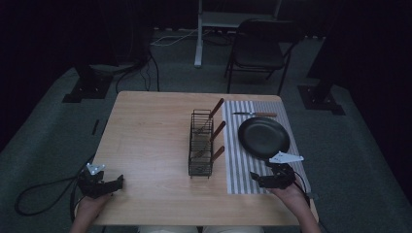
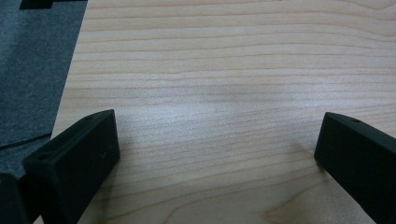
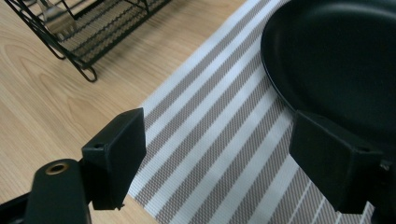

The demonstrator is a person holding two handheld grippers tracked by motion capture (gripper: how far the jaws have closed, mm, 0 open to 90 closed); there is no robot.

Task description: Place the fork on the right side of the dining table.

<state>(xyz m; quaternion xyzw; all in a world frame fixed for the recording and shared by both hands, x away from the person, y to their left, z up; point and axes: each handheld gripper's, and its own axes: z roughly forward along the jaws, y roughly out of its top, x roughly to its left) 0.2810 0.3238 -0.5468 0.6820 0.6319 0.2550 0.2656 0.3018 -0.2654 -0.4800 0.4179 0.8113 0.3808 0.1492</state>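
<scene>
Two open, empty tongs, left (image 1: 118, 183) and right (image 1: 254, 177), are held over the worktop (image 1: 150, 141), where one wire rack (image 1: 201, 143), three wooden-handled utensils (image 1: 214, 130), one black plate (image 1: 264, 137), one knife (image 1: 254, 114) and one striped mat (image 1: 239, 171) are seen.

Dim, murky high view; brighter, sharper gripper views, soft shadows.

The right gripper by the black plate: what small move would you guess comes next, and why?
Probably a short reach forward to the plate. The right gripper is open and empty over the striped mat, and in its own view the plate's rim lies just beyond one of its fingers.
</scene>
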